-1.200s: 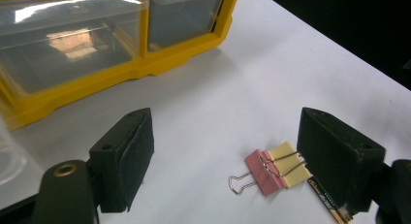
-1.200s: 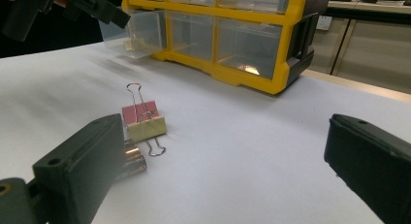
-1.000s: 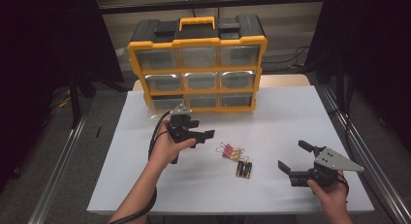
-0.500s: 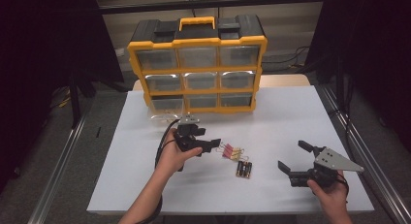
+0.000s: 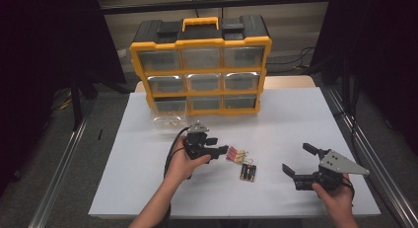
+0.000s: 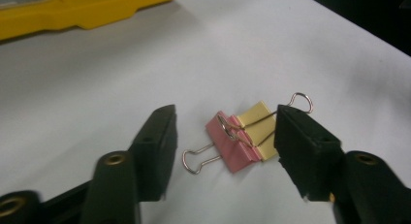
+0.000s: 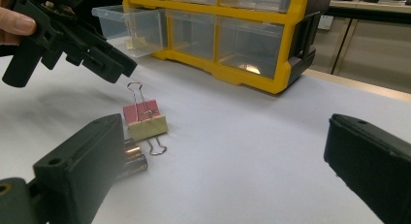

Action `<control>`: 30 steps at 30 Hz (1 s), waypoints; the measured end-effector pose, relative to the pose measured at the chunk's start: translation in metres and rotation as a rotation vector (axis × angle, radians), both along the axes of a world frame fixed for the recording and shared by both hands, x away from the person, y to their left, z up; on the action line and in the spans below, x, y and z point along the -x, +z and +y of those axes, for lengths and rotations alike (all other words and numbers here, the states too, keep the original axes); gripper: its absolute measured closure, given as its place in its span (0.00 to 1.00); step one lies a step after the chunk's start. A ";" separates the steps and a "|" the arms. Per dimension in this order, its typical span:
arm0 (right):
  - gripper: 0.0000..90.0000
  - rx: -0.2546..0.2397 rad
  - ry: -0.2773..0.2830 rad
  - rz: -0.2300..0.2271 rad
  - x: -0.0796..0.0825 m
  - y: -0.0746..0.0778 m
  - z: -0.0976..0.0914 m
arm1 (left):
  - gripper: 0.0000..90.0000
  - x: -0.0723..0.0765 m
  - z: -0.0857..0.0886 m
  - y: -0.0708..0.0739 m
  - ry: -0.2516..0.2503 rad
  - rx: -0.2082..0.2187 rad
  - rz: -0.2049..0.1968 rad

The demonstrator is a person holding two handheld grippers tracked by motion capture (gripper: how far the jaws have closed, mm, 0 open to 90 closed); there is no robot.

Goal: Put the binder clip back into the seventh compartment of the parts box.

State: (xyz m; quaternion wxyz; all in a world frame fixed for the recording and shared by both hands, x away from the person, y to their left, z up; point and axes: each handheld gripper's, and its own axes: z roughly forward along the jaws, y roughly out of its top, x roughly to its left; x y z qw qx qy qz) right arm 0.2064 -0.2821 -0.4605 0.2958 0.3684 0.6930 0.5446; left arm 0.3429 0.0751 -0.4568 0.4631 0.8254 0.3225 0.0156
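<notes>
On the white table [image 5: 296, 119], just right of my left gripper [image 5: 223, 150], lie two binder clips side by side and touching: a pink binder clip [image 6: 231, 147] and a yellow binder clip [image 6: 258, 127]. From the left gripper view I see both clips sitting between my two black jaws. The jaws have just been closing in around them, yet a gap remains on the pink side and I cannot tell whether the other jaw already touches the yellow clip; nothing is clamped, so I read this gripper as released. The pink clip's wire handle points toward one jaw, and the yellow clip's handle loops out past the other.

Just beside the clips, on the side nearer me, a small pack of batteries [image 5: 248, 172] rests flat on the table. In the right gripper view the batteries sit partly behind one jaw, with the clips just beyond them.

My right gripper [image 5: 299, 164] hovers well apart from the clips, off to the right and low over the table, jaws spread wide with nothing between them.

At the far edge of the table stands the yellow organizer [image 5: 199, 70] with its clear drawers. Its lower-left drawer [image 5: 168, 114] is pulled out toward me, and something small lies inside, too unclear to name.
</notes>
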 end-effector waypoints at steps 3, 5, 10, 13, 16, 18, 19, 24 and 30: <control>0.01 0.000 0.001 -0.001 0.000 0.000 0.000 | 0.57 -0.002 -0.003 -0.003 0.025 0.020 0.008; 0.01 0.001 -0.002 0.000 0.000 0.000 0.000 | 0.63 -0.005 -0.004 -0.004 0.020 -0.005 0.004; 0.01 -0.003 0.001 0.001 0.000 0.000 -0.001 | 0.75 -0.006 -0.008 -0.006 0.004 -0.010 0.041; 0.01 -0.001 0.002 0.000 0.000 0.000 -0.001 | 0.81 -0.007 -0.011 -0.008 -0.002 0.003 0.060; 0.01 0.001 0.000 0.000 0.000 0.000 -0.001 | 0.84 -0.008 -0.013 -0.011 0.009 0.022 0.079; 0.01 0.001 -0.001 0.002 0.000 0.000 0.000 | 0.89 -0.008 -0.012 -0.013 0.006 0.029 0.104; 0.01 0.001 -0.001 0.001 0.000 0.000 -0.001 | 0.90 -0.008 -0.011 -0.012 0.013 0.039 0.121; 0.01 -0.001 0.001 0.000 0.000 0.000 -0.001 | 1.00 -0.009 -0.008 -0.005 -0.007 0.077 0.175; 0.01 0.000 0.000 -0.002 0.000 0.000 -0.001 | 1.00 -0.011 -0.006 0.011 -0.002 0.053 0.172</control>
